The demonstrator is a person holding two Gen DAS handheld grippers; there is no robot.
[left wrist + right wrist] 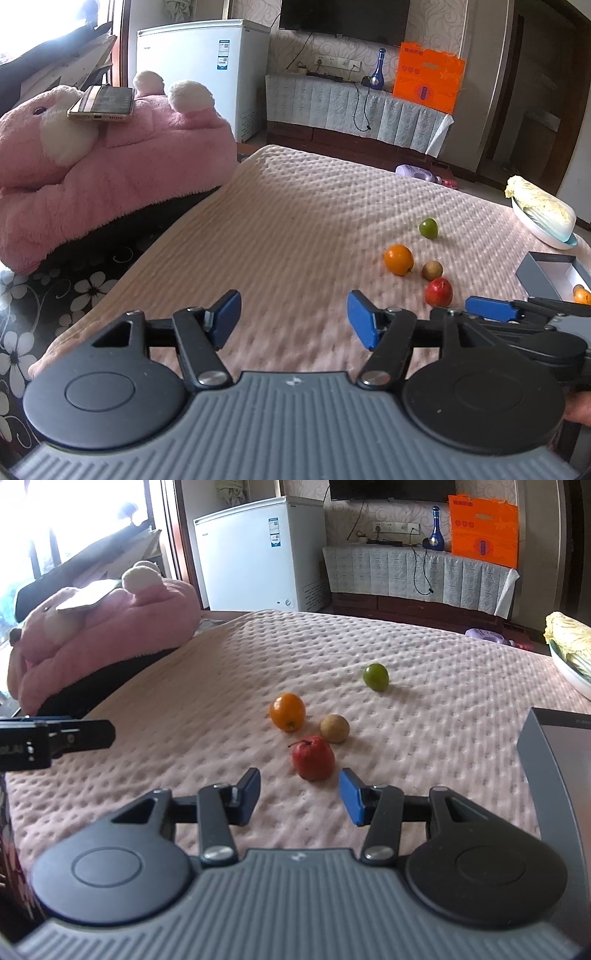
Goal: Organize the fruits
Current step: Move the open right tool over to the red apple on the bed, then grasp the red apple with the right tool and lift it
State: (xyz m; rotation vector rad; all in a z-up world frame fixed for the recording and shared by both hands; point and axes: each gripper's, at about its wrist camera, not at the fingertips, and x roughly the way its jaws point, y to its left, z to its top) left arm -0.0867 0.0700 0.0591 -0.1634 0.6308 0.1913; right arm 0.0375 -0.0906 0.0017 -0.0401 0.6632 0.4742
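Fruit inside box (546, 275) shows only from left wrist (both grippers empty, jaws apart)

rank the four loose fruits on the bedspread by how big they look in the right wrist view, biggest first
1. red fruit, nearest the camera, so partly perspective
2. orange fruit, close behind it
3. brown fruit and green fruit: look alike, so unranked; the green one lies farther back

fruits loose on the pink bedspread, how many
4, clustered right of centre: green fruit farthest back, orange fruit left, brown fruit beside it, red fruit nearest. The grey box holds at least one more; others may be hidden inside.
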